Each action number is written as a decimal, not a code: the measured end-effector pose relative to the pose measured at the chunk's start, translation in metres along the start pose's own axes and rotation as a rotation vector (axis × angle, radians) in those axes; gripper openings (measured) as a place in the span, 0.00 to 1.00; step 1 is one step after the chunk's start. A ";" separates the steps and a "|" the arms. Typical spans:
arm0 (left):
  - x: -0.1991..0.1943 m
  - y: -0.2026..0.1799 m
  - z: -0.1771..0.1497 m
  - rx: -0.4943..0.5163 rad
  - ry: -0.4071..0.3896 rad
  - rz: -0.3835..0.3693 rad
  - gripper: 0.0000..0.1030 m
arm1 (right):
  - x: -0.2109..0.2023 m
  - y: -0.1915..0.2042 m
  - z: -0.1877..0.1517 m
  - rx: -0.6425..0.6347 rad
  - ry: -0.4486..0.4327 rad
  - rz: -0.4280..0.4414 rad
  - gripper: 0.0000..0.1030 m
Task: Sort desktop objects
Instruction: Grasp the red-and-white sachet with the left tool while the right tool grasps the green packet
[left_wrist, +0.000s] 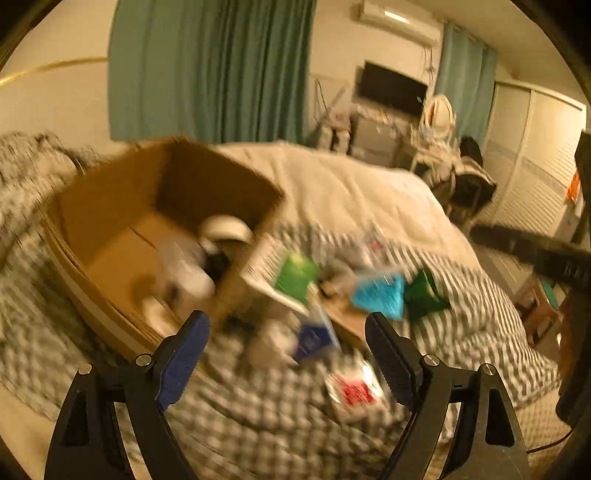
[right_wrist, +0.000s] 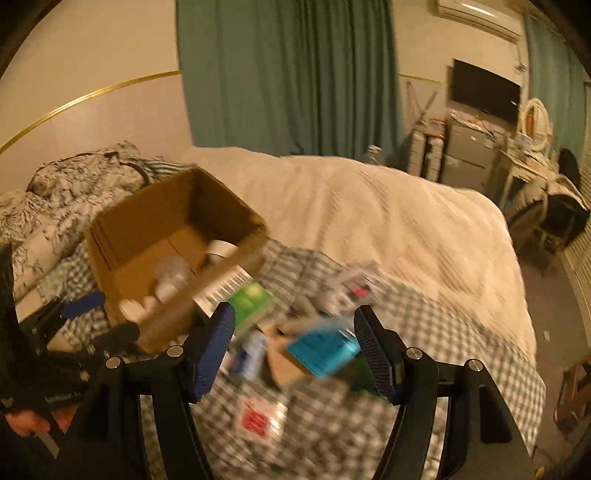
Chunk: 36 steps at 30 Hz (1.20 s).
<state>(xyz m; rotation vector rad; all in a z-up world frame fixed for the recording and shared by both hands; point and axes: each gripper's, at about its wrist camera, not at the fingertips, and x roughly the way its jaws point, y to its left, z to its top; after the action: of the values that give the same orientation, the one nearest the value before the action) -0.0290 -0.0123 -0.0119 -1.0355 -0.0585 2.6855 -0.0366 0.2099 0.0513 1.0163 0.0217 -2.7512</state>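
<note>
Clutter on bed beside cardboard box (right_wrist: 177, 236): blue packet (right_wrist: 323, 347), green carton (right_wrist: 251, 301), red-label sachet (right_wrist: 258, 419). Light, crushable, slippery; pinch flat faces. Left claw (left_wrist: 288, 347), right claw (right_wrist: 293, 347) both wide, empty.

No text could be read in either view; motion blur smeared everything. The red-and-white packet (right_wrist: 260, 419) on the checked bedcover (right_wrist: 461, 325) carried print too blurred to make out, as did the blue box (right_wrist: 321, 349) and the green box (right_wrist: 251, 301). A barcode-like strip (right_wrist: 227, 284) beside the cardboard box (right_wrist: 147, 225) showed no legible digits.
</note>
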 end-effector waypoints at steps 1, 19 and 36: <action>0.008 -0.008 -0.010 -0.007 0.025 -0.010 0.86 | -0.001 -0.012 -0.007 0.017 -0.001 -0.003 0.65; 0.128 -0.052 -0.078 -0.045 0.326 -0.035 0.86 | 0.079 -0.093 -0.044 0.108 0.121 0.046 0.65; 0.111 -0.053 -0.086 0.080 0.270 -0.071 0.50 | 0.125 -0.074 -0.056 0.077 0.258 0.009 0.20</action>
<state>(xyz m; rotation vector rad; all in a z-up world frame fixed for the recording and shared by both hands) -0.0388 0.0623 -0.1412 -1.3323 0.0624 2.4409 -0.1076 0.2635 -0.0763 1.3810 -0.0493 -2.6113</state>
